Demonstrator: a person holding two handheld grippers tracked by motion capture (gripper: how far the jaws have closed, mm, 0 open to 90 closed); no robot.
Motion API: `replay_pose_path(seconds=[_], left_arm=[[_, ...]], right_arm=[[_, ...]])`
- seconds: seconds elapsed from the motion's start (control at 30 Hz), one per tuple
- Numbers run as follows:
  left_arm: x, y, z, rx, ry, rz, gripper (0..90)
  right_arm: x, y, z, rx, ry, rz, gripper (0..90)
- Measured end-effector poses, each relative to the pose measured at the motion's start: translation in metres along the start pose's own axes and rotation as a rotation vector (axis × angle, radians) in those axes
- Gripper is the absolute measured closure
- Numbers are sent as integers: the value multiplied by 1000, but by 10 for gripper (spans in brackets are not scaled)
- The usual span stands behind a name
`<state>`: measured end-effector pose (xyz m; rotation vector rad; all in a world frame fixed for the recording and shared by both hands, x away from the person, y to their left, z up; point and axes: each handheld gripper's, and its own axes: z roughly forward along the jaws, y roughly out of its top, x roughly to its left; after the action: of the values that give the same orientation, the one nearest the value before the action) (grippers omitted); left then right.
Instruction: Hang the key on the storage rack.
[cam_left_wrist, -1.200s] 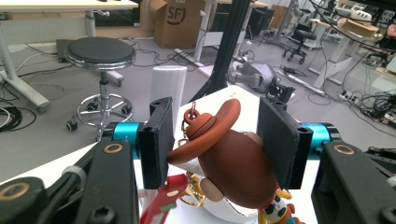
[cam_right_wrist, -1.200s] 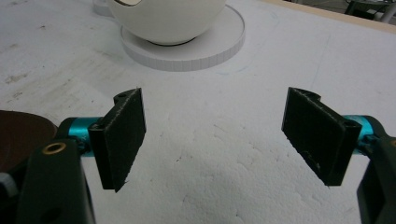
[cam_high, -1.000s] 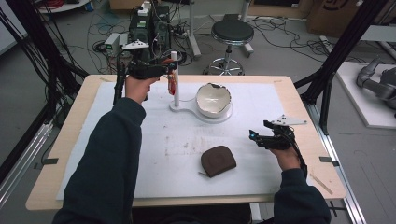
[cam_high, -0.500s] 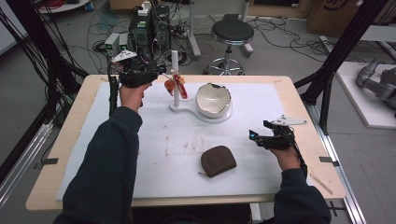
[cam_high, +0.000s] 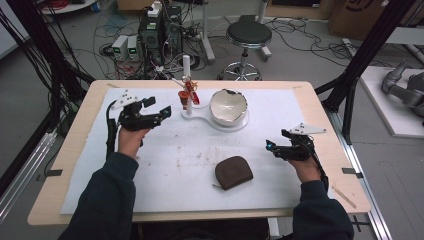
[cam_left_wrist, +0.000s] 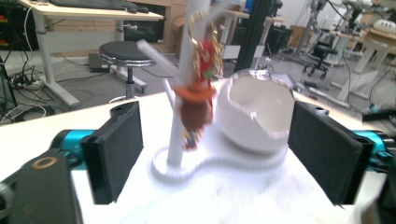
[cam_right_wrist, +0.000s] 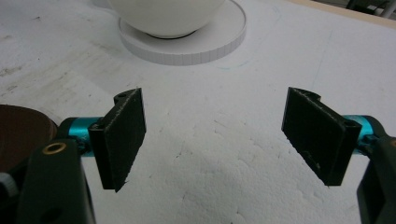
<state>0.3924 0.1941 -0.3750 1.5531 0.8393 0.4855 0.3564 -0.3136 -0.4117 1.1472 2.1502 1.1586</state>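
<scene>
A white stand (cam_high: 186, 70) with a thin post rises from the back of the mat, and a red and orange charm (cam_high: 190, 93) hangs from it. The same base carries a white cracked-shell bowl (cam_high: 228, 106). My left gripper (cam_high: 163, 113) hovers left of the stand, open and holding nothing. In the left gripper view the charm (cam_left_wrist: 196, 95) dangles ahead between the open jaws, beside the post (cam_left_wrist: 186, 79) and the bowl (cam_left_wrist: 254, 114). My right gripper (cam_high: 272, 146) rests open at the right of the mat, with bare mat in front of it (cam_right_wrist: 215, 135).
A brown pouch (cam_high: 233, 172) lies on the white mat (cam_high: 165, 175) between the two grippers, nearer the front; its edge (cam_right_wrist: 18, 135) is at the left of the right gripper view. The bowl's round base (cam_right_wrist: 187, 44) lies ahead of the right gripper. A stool and cables stand beyond the table.
My left gripper has let go of the charm, left it hanging on the stand, and drawn back to the left and toward the person. The right gripper has stayed put.
</scene>
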Motion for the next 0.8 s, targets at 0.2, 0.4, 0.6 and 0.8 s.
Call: replay_pose_path(seconds=[0.2,0.4,0.6,0.8], left_arm=[[-5,-25,-21,14,24,35,178],[-9,-45,-33,19,39,48,180],[-10,-53,-42,2,58,14,178],[-7,-55,-44,18,70,3,178]], right_arm=[[-1,0,3,10,-18,4,220],[1,1,2,1,-14,-2,220],[3,-1,1,8,-21,3,220],[5,2,2,8,-27,3,220]])
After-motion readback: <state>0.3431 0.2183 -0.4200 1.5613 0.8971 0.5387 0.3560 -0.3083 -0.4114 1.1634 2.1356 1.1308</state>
